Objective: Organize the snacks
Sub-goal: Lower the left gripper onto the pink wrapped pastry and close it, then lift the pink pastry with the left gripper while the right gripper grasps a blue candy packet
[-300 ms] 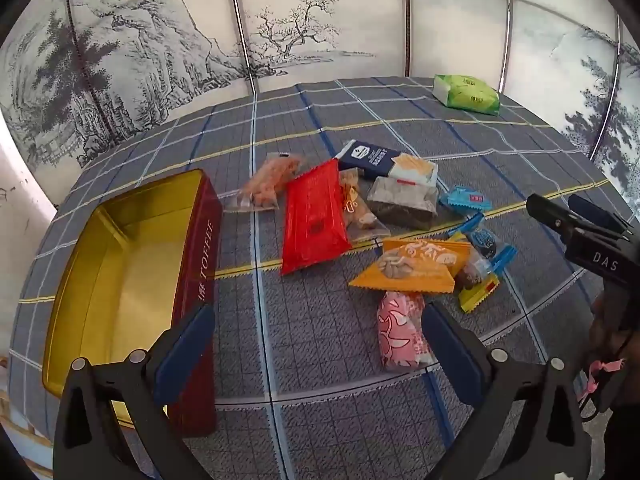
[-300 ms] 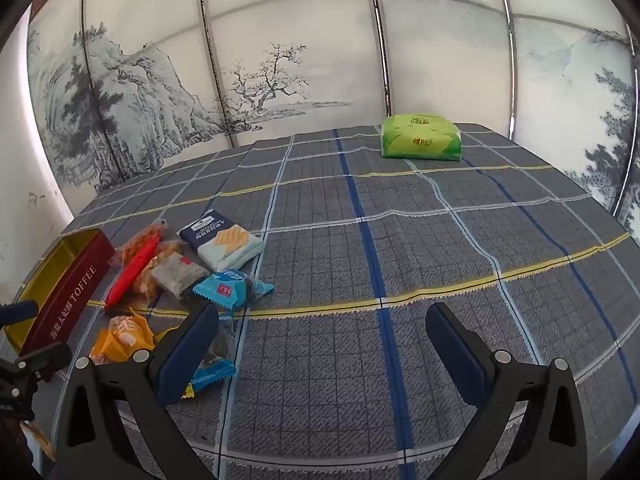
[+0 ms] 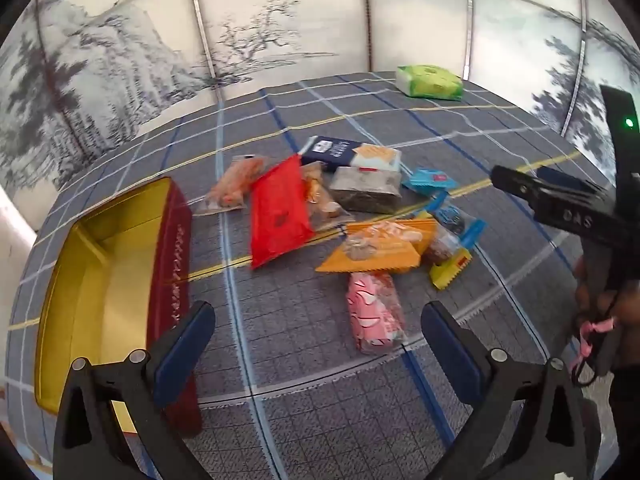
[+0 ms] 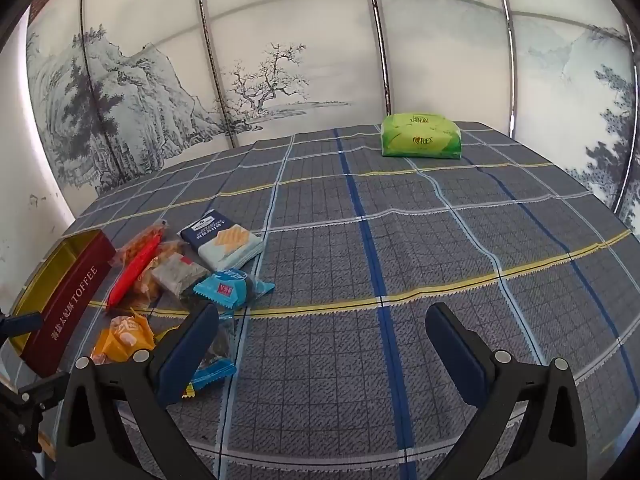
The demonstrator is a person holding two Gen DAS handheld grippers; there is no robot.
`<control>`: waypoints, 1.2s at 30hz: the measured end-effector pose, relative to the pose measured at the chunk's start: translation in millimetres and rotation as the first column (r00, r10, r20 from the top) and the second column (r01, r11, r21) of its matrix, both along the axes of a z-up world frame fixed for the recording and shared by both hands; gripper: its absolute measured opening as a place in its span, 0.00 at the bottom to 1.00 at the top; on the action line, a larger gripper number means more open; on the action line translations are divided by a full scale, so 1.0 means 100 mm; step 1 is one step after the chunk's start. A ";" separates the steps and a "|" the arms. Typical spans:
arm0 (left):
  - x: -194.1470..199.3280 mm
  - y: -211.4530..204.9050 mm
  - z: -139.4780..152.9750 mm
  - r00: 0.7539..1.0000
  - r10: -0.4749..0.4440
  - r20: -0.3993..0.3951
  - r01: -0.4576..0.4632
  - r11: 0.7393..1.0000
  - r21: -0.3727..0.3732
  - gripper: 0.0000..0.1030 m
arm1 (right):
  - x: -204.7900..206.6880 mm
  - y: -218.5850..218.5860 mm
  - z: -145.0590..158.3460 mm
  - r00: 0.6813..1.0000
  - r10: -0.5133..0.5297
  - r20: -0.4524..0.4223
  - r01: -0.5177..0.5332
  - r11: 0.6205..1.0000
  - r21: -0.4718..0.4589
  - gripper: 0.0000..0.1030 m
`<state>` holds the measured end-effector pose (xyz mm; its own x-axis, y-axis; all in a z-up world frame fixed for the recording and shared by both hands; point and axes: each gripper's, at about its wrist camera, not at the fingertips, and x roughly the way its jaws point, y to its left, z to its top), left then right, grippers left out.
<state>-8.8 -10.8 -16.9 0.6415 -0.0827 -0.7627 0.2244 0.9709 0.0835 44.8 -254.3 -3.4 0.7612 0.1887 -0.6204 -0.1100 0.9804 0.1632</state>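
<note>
The snacks [image 3: 352, 216] lay in a loose heap near the middle of the worktop [image 4: 440, 264], packets overlapping one another, which suggested none had been sorted yet. Just to their left stood the open tin [image 3: 104, 280], its gold inside bare and its long red wall facing the heap, probably set close so each packet would need only a short carry. The left gripper [image 3: 318, 344] hung above the cloth with its jaws spread wide and nothing between them, aimed at the gap between the tin and a pink packet [image 3: 374, 312], the nearest piece. The right gripper [image 4: 322, 344] was likewise wide open and empty, over bare cloth just right of the heap. A green tissue pack [image 4: 420, 140] sat well apart at the far edge.
</note>
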 end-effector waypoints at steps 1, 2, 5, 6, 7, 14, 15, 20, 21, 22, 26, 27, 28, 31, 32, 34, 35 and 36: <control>0.01 -0.01 -0.01 1.000 -0.016 -0.005 0.016 1.000 -0.006 0.99 | 0.00 0.00 0.00 1.000 0.000 0.000 0.000 1.000 0.000 1.00; 0.03 -0.02 -0.02 1.000 -0.023 -0.005 0.023 1.000 -0.008 0.99 | 0.00 0.00 0.00 1.000 0.001 0.000 -0.001 1.000 0.001 1.00; 0.03 -0.03 -0.03 1.000 -0.030 0.004 0.030 0.999 -0.016 0.96 | 0.00 -0.03 0.02 1.000 0.002 0.000 -0.002 1.000 0.004 1.00; 0.07 -0.04 -0.05 0.999 -0.043 -0.018 0.042 0.999 -0.030 0.95 | 0.00 -0.04 0.03 1.000 0.003 -0.002 -0.003 1.000 0.006 1.00; 0.10 -0.05 -0.07 0.998 -0.053 -0.042 0.051 0.998 -0.039 0.94 | 0.00 -0.04 0.02 1.000 0.003 -0.001 -0.003 1.000 0.007 1.00; 0.17 -0.10 -0.23 0.990 -0.056 -0.126 0.053 0.998 -0.032 0.81 | 0.00 -0.02 0.02 1.000 0.003 -0.002 -0.003 1.000 0.014 1.00; 0.18 -0.12 -0.25 0.990 -0.056 -0.131 0.053 0.998 -0.026 0.79 | 0.00 -0.02 0.02 1.000 0.004 -0.002 -0.004 1.000 0.016 1.00; 0.22 -0.14 -0.28 0.987 -0.054 -0.148 0.052 0.999 -0.013 0.61 | 0.00 -0.04 0.01 1.000 0.003 -0.003 -0.003 1.000 0.022 1.00; 0.23 -0.14 -0.29 0.987 -0.051 -0.155 0.050 0.999 -0.014 0.61 | 0.01 -0.04 0.01 1.000 0.002 -0.004 -0.002 1.000 0.022 1.00; 0.25 -0.13 -0.30 0.986 -0.049 -0.161 0.046 0.999 -0.017 0.60 | 0.01 -0.04 0.00 1.000 0.003 -0.005 -0.003 1.000 0.022 1.00; 0.26 -0.11 -0.32 0.984 -0.050 -0.168 0.045 0.999 -0.029 0.47 | 0.00 -0.05 0.03 1.000 0.003 -0.006 -0.003 1.000 0.026 1.00; 0.25 -0.11 -0.33 0.984 -0.054 -0.168 0.051 0.998 -0.027 0.34 | 0.00 -0.06 0.02 1.000 0.003 -0.009 -0.002 1.000 0.027 1.00; 0.24 -0.11 -0.33 0.985 -0.068 -0.161 0.062 0.997 -0.041 0.26 | 0.00 -0.06 0.00 1.000 0.002 -0.013 -0.002 1.000 0.028 1.00; 0.21 -0.10 -0.31 0.987 -0.060 -0.146 0.058 0.998 -0.020 0.20 | 0.00 -0.07 -0.01 1.000 0.002 -0.020 -0.001 1.000 0.029 1.00; 0.19 -0.10 -0.31 0.987 -0.064 -0.145 0.062 0.998 -0.021 0.20 | 0.00 -0.07 -0.02 1.000 0.002 -0.021 -0.001 1.000 0.030 1.00; 0.14 -0.06 -0.27 0.987 -0.059 -0.147 0.055 0.998 -0.034 0.20 | 0.01 -0.07 -0.01 1.000 0.005 -0.020 -0.004 0.999 0.032 1.00; 0.11 -0.04 -0.24 0.987 -0.059 -0.152 0.052 0.997 -0.053 0.20 | 0.02 -0.07 -0.02 1.000 0.008 -0.021 -0.007 0.999 0.035 1.00; 0.08 -0.01 -0.21 0.986 -0.059 -0.156 0.048 0.996 -0.077 0.20 | 0.01 -0.07 -0.02 1.000 0.012 -0.021 -0.011 0.999 0.039 1.00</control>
<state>-1.2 -11.3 -37.8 0.5063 -0.1724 -0.8449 0.2808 0.9594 -0.0275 46.1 -261.3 -5.5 0.7458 0.2216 -0.6282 -0.1170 0.9720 0.2040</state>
